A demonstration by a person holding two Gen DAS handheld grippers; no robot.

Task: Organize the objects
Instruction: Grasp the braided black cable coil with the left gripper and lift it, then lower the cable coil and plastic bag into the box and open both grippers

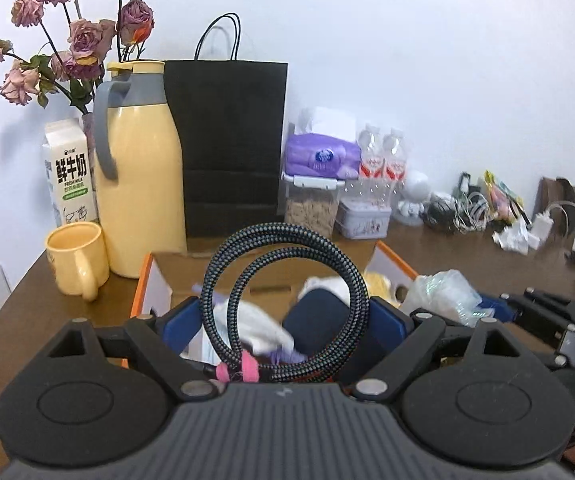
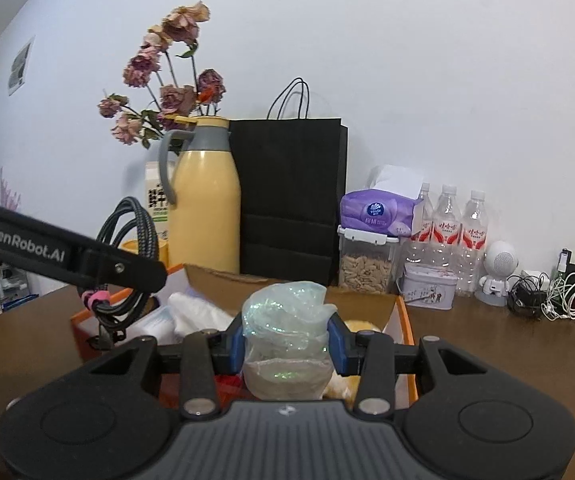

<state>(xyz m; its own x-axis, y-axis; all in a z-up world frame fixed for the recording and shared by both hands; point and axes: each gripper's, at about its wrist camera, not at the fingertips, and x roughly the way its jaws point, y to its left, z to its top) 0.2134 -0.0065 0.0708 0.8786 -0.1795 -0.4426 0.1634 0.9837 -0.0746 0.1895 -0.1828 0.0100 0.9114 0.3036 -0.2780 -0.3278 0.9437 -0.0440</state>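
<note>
A coiled cable (image 1: 283,300) is gripped across wide-spread left tongs (image 1: 283,328). A crumpled plastic bag (image 2: 287,336) is pinched in half-closed right tongs (image 2: 287,346). Both are held above the cardboard box (image 2: 405,320) on the tabletop (image 2: 507,356).

The milk carton (image 1: 69,172) at the worktop's back left carries large black Chinese characters "鲜牛奶", with "FRESH MILK" in small print beneath and a green band whose print is too small to read. The left gripper's (image 2: 127,276) black side bears "GenRobot.AI" in pale letters. The purple tissue pack (image 2: 379,212) has a round blue logo, its lettering illegible. The water bottles (image 2: 459,236) wear red labels with unreadable characters.
</note>
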